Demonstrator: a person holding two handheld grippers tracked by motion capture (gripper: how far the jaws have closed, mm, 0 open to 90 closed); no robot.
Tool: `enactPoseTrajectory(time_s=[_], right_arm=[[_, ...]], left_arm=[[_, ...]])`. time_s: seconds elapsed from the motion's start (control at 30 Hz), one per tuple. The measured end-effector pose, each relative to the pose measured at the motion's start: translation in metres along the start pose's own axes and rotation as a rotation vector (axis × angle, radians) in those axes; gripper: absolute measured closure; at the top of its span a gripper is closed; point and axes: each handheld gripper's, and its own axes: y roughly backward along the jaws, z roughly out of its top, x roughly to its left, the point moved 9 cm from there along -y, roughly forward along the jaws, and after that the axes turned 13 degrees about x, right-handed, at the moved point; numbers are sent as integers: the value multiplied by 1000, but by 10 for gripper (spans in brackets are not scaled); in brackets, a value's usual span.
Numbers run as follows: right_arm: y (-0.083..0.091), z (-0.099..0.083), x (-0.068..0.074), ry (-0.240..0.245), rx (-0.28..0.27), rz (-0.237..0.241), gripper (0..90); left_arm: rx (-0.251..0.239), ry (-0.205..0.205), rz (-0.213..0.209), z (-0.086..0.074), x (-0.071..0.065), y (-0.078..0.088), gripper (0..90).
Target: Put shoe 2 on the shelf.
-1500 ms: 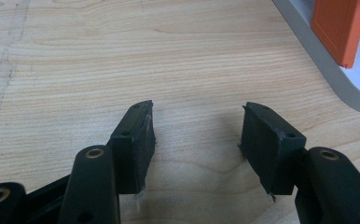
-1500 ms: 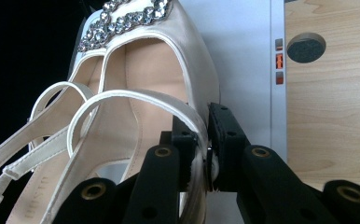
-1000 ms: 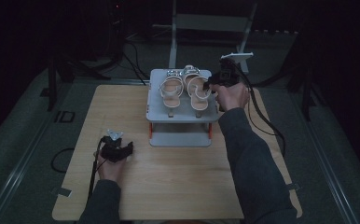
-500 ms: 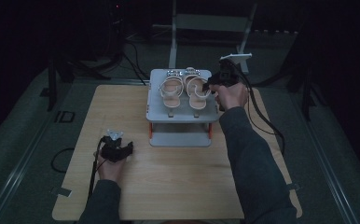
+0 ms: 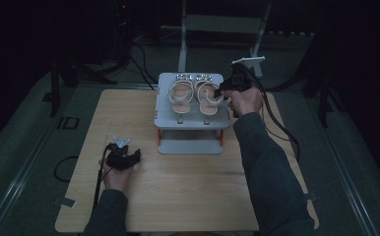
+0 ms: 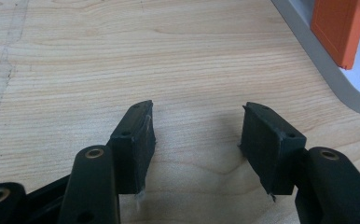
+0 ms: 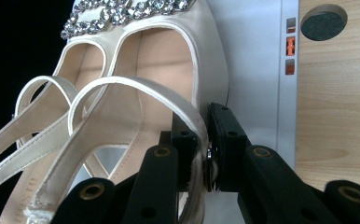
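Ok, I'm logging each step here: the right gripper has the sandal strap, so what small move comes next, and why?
Probably a short lift straight up. The right gripper is shut on the strap of the right-hand sandal, which sits on the grey rack close beside its twin. The left gripper is open over the table.

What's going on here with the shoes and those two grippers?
A person holds a gripper in each hand at a wooden table. The right gripper is clamped on the ankle strap of one cream sandal, which sits beside its pair on a grey stand. The left gripper rests open over bare tabletop, holding nothing.
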Motion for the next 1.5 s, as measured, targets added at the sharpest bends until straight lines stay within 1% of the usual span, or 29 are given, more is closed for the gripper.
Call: enactPoseTrajectory(time_s=[0.13, 0.37, 0.73, 0.87, 0.93, 0.97, 1.0, 1.1, 1.23, 1.37, 1.43, 1.5], right_arm=[[-1, 1, 0, 7, 16, -4, 813], [-2, 2, 1, 40, 34, -19, 814], [-4, 3, 0, 51, 50, -24, 806], [-4, 3, 1, 56, 54, -21, 785], [-4, 3, 1, 62, 59, -15, 749], [-3, 4, 2, 67, 57, -9, 717], [-3, 4, 3, 73, 54, -4, 703], [-2, 6, 5, 100, 35, -7, 660], [0, 7, 7, 122, 12, -23, 648], [5, 8, 10, 146, -8, -36, 601], [8, 9, 12, 150, -17, -23, 583], [10, 9, 11, 155, -31, -30, 573]], left_arm=[[0, 0, 0, 0, 0, 0, 444], [0, 0, -1, 0, 0, 0, 444], [1, -1, -1, 0, 0, 0, 444], [0, -2, 0, 0, 0, 0, 444], [0, -1, 0, 0, 0, 0, 444], [0, -1, 0, 0, 0, 0, 444], [0, -1, 0, 0, 0, 0, 444], [0, -1, -2, 0, 0, 0, 444], [0, 0, -2, 0, 0, 0, 444], [1, -1, -1, 0, 0, 0, 444], [1, -1, -1, 0, 0, 0, 444], [1, -2, 1, 0, 0, 0, 444]])
